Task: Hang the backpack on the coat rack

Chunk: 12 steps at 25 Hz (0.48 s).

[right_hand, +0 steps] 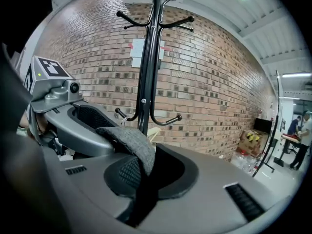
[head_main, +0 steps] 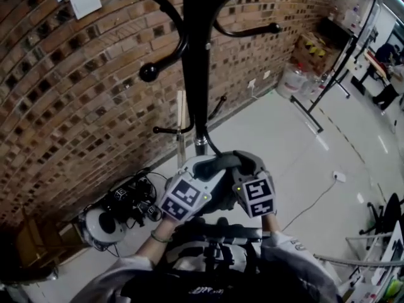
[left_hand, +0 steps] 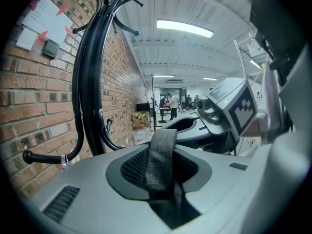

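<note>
Grippers come first: the left gripper [left_hand: 161, 173] and the right gripper [right_hand: 146, 173] each pinch the same grey strap [left_hand: 163, 147], and the left's jaws look to stand the wider on it.

By size, the rack [head_main: 197, 62] fills the upper centre of the head view, a black pole against the brick wall. Its nearest hook [head_main: 149, 72] is at upper left. The backpack [head_main: 214, 240] hangs below both grippers at the bottom centre, close to our body.

We judge the backpack soft and saggy with some weight, so it is likely to swing under the strap. The woven strap should grip well without slipping, though it folds easily. Holding it at two points with a span left between them seems right, since that span is what must drop over a hook.

Both grippers sit side by side, marker cubes facing up. They point toward the pole and tilt slightly downward, with our forearms entering from the lower edge.
</note>
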Each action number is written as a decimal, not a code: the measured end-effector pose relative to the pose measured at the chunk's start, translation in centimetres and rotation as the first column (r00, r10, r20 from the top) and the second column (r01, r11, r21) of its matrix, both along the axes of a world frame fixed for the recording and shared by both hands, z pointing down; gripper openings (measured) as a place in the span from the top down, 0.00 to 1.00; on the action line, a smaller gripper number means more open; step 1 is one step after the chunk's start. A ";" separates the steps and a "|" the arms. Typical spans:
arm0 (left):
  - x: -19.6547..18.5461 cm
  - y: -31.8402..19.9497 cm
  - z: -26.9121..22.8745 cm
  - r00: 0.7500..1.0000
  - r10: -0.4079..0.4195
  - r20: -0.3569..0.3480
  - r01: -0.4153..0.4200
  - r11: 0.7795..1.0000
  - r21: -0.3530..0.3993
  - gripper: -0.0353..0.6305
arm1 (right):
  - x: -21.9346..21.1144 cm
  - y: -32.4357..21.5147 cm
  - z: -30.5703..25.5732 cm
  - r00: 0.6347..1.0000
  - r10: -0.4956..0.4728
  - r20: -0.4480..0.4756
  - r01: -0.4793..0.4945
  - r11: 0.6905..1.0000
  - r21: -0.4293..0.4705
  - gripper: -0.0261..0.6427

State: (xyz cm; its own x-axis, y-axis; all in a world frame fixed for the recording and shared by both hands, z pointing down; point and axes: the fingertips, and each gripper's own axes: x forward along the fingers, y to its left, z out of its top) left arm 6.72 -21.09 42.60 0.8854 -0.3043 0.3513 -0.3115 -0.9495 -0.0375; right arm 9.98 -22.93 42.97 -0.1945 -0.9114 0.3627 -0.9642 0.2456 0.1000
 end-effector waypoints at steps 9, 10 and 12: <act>-0.2 -0.1 0.0 0.997 -0.080 -0.008 0.080 0.997 -0.013 0.75 | -1.0 -0.9 0.1 0.980 -0.196 -0.031 0.196 0.981 0.001 0.90; -0.3 -0.1 0.1 0.996 -0.089 -0.008 0.089 0.996 -0.015 0.75 | -1.1 -0.9 0.1 0.976 -0.216 -0.034 0.216 0.976 0.002 0.90; -0.3 0.1 0.1 0.994 -0.111 -0.009 0.110 0.994 -0.020 0.75 | -1.3 -0.9 0.2 0.965 -0.260 -0.043 0.261 0.965 0.003 0.90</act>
